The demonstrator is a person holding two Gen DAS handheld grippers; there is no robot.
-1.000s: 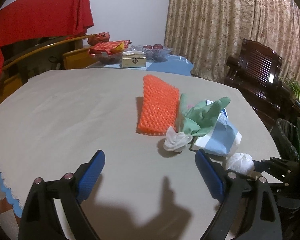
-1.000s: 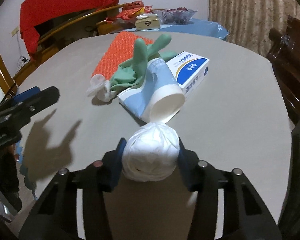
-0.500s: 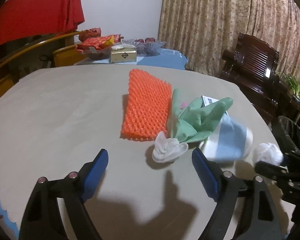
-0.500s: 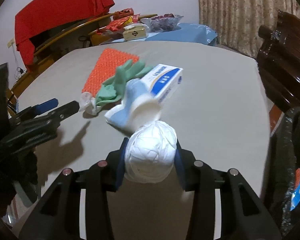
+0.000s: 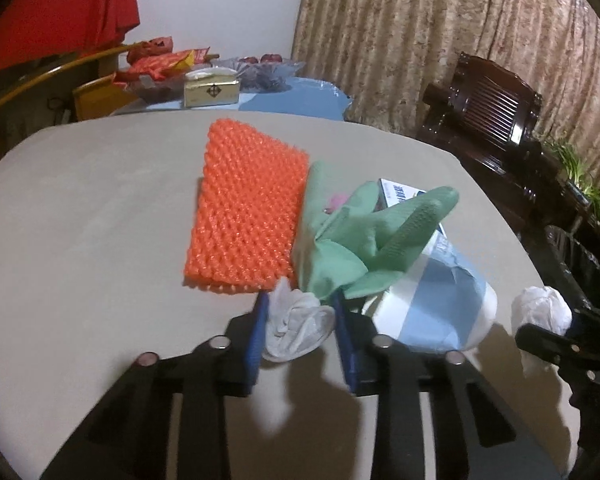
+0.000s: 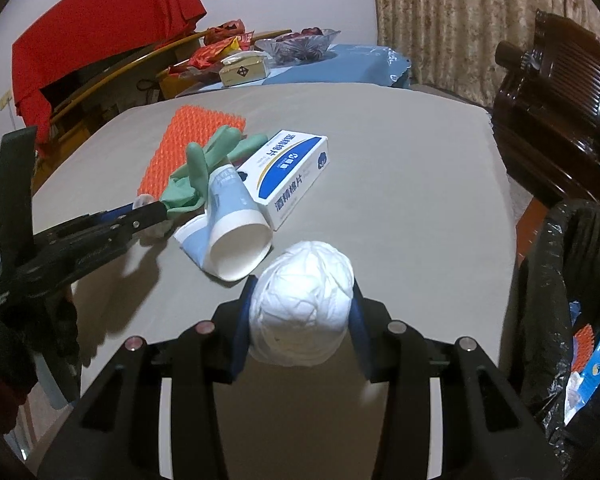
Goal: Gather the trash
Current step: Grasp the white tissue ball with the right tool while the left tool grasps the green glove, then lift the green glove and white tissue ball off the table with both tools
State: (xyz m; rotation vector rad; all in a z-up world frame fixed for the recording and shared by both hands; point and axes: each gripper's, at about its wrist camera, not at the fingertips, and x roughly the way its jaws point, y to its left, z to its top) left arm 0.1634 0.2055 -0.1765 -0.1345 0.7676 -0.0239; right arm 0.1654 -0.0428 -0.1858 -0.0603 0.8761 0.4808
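Left wrist view: my left claw [image 5: 298, 330] clamps the crumpled white glove [image 5: 296, 330] beside the green glove [image 5: 364, 240]; my right claw [image 6: 300, 312] grips the tissue ball [image 6: 300, 304]. Next, I'd carry both rightward to the bin [image 6: 572, 320].

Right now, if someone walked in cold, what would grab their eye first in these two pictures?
Probably the bright orange mesh pad lying flat mid-table, with a green rubber glove draped beside it over a blue-and-white paper cup. Next, the white crumpled ball pinched in the right hand-held gripper, near the black-lined bin at the table's right edge.
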